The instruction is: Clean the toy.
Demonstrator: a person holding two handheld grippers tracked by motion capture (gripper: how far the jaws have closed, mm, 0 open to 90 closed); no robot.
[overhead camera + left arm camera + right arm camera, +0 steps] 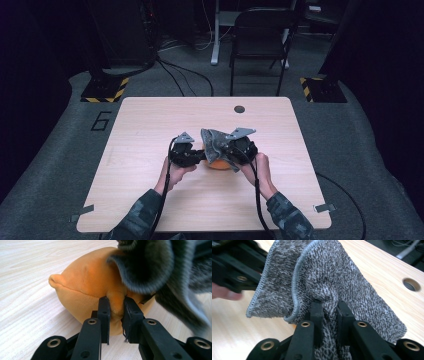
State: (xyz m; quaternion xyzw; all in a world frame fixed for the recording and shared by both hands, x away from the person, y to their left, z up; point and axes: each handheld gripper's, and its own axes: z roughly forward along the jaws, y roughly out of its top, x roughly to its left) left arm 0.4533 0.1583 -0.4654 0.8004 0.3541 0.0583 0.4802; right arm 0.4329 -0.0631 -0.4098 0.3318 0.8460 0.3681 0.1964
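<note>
You are clamping a fold of the orange plush toy (85, 290) in the left gripper (117, 308); your right gripper (329, 311) is pinching the grey cloth (332, 275) draped over it on the table (150, 125)

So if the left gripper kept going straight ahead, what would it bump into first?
It is already there: the left gripper has its fingers pinching a fold of the orange plush toy. Pushing on would just press deeper into the toy, with the grey cloth draped just beyond.
</note>
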